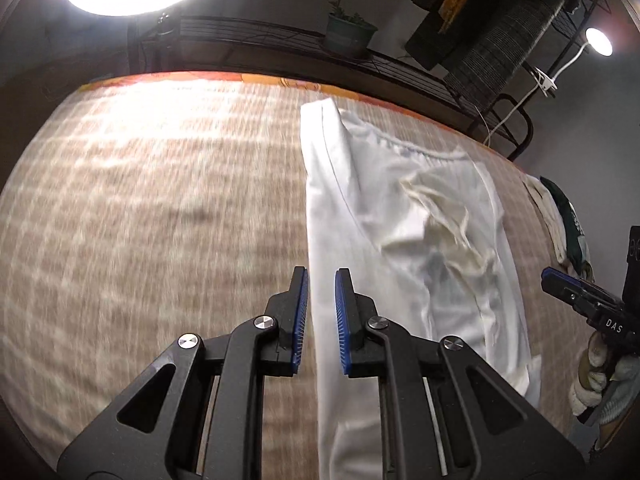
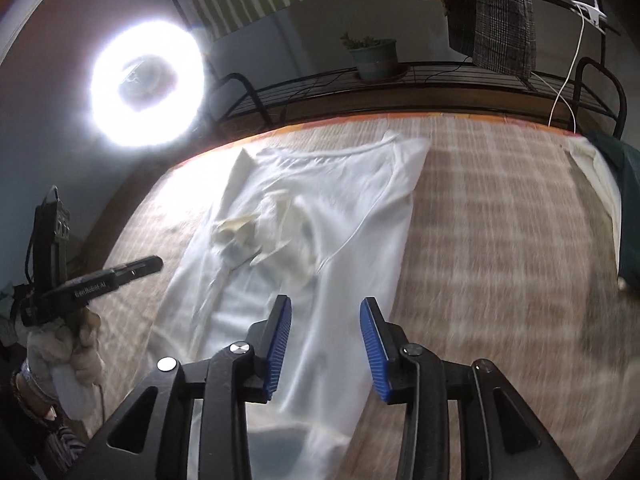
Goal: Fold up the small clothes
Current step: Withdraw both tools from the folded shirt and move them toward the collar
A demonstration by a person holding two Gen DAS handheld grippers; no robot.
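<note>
looks like a home bedroom w/ a filming setup, checked bedcover (image 1: 140, 208) on a mattress, black metal bed rail (image 2: 400, 80) w/ potted plant (image 2: 372, 58), clothes hanging (image 2: 500, 12), ring light (image 2: 144, 84)

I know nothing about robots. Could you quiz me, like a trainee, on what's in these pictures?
1. True or false: the potted plant sits on the checked bedcover.
2. The shirt spread on the bedcover is: A white, B red, C black.
3. Fill in: the jaws of the right gripper are ___.
Key: 1 false, it stands on the wire shelf; 2 A; 3 open.
</note>
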